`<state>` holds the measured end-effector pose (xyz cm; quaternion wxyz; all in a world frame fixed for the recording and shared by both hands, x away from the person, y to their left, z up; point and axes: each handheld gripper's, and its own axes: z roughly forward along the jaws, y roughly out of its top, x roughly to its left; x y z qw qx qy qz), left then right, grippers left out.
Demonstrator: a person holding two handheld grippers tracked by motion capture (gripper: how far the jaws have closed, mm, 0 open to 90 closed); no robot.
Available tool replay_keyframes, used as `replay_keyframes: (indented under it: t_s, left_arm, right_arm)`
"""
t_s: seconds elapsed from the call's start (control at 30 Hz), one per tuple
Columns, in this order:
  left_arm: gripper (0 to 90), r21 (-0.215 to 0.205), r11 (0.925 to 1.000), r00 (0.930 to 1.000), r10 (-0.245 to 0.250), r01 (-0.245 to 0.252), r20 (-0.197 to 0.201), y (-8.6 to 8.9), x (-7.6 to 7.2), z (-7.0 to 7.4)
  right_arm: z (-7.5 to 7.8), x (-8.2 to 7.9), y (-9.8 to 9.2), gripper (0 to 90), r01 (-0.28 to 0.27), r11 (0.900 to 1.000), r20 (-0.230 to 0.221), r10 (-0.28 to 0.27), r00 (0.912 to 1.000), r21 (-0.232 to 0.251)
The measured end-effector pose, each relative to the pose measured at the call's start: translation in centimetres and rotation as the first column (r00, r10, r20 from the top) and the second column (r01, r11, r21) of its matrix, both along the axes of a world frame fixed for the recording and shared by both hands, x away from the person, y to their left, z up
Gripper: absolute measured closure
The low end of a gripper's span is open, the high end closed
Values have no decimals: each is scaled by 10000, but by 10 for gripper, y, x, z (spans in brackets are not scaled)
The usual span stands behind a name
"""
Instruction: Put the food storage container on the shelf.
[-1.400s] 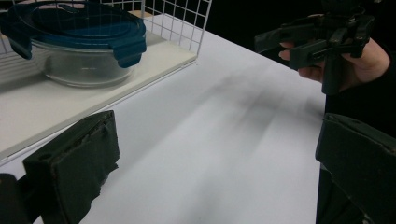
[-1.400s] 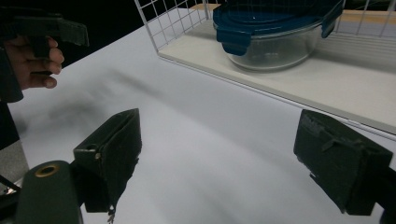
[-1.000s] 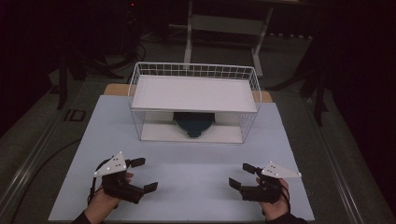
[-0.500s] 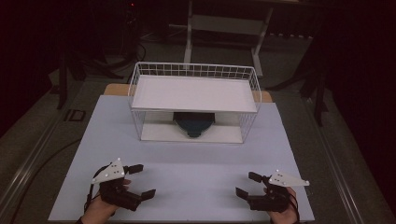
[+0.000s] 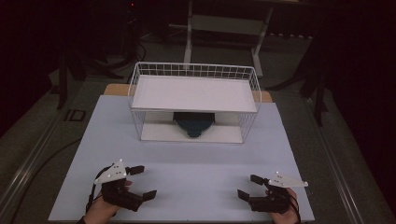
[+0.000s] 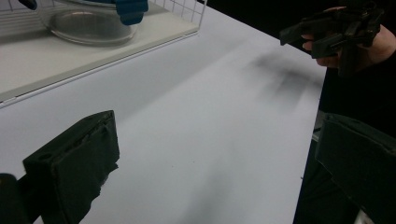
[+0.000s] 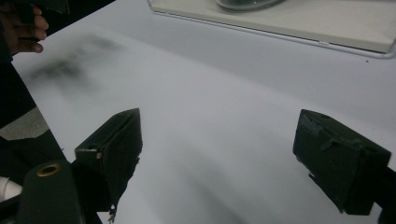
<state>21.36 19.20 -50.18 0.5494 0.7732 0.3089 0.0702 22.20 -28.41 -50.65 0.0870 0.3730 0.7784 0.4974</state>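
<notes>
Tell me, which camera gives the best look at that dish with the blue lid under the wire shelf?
The left gripper view: the dish shows close, a clear glass bowl with a blue lid clip. The high view shows it as a dark blue shape beneath the rack. The right gripper view catches its base.

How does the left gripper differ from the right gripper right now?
The left gripper sits at the table's near left, jaws pointing right; the right gripper sits at the near right, jaws pointing left. The left gripper lies slightly farther up the table than the right gripper. Both are open, hold nothing, and carry a grey plate.
</notes>
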Motion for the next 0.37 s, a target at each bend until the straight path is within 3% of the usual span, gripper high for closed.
replay_keyframes:
  t_s: [0.37]
  left_arm:
    - [0,-209,9998,10000,59,-58,28,1,4,0]
  right_arm:
    - [-4,3,0,155,6,10000,-52,-6,10000,1]
